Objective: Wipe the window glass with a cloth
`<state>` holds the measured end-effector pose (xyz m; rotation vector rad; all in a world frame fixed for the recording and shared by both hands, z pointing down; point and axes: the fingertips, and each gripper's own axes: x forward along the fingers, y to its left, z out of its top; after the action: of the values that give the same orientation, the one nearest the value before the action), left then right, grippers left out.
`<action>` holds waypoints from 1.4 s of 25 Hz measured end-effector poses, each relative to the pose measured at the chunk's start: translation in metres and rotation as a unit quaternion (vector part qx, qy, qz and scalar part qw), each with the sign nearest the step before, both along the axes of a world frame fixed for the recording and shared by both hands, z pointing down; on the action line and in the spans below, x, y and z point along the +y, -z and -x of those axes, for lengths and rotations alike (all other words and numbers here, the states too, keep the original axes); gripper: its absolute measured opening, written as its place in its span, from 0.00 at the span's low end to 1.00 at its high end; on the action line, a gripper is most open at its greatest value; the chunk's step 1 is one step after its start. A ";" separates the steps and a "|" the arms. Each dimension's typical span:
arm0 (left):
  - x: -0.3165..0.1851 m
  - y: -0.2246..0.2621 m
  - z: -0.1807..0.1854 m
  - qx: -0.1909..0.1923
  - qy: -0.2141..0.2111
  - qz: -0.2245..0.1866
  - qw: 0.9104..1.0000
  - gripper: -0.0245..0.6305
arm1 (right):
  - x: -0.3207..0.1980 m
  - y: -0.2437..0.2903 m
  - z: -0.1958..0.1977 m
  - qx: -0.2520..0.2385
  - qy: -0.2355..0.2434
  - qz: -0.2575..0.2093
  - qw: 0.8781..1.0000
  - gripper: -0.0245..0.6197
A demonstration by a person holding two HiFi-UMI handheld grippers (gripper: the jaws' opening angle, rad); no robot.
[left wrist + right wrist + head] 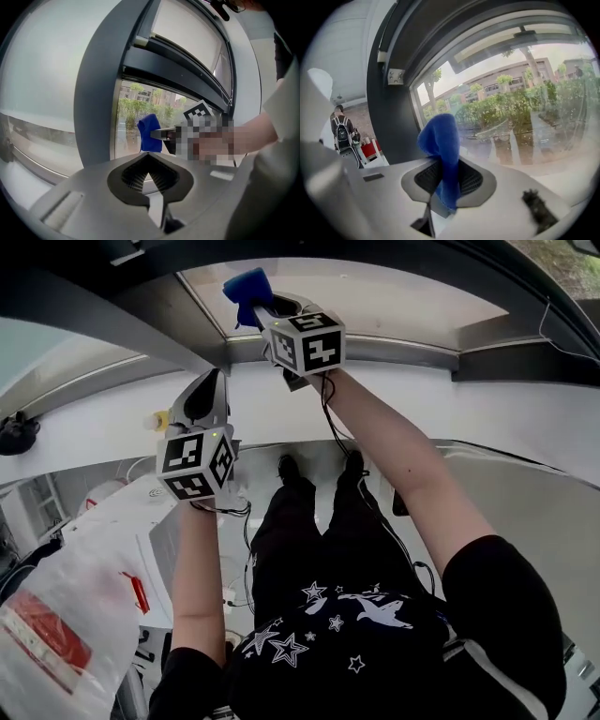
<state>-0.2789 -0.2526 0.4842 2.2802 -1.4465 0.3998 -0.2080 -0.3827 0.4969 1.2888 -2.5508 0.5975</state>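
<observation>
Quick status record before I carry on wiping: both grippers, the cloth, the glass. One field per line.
right gripper: shut on the blue cloth, raised toward the window
blue cloth: bunched, sticking out past the jaw tips
window glass: directly ahead of the cloth; I cannot tell whether they touch
left gripper: jaws together, nothing between them, held lower and to the left of the right gripper
window frame: dark upright just left of the cloth
</observation>
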 end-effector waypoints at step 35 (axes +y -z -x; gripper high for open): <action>-0.007 -0.021 -0.438 0.003 -0.197 -0.011 0.980 0.05 | 0.059 -0.012 -0.583 0.005 -0.303 -0.020 0.953 0.16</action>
<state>0.1588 -0.2597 0.5047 2.5823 -0.9931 0.4926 0.3750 -0.3237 0.5090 2.0968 -2.1394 0.6374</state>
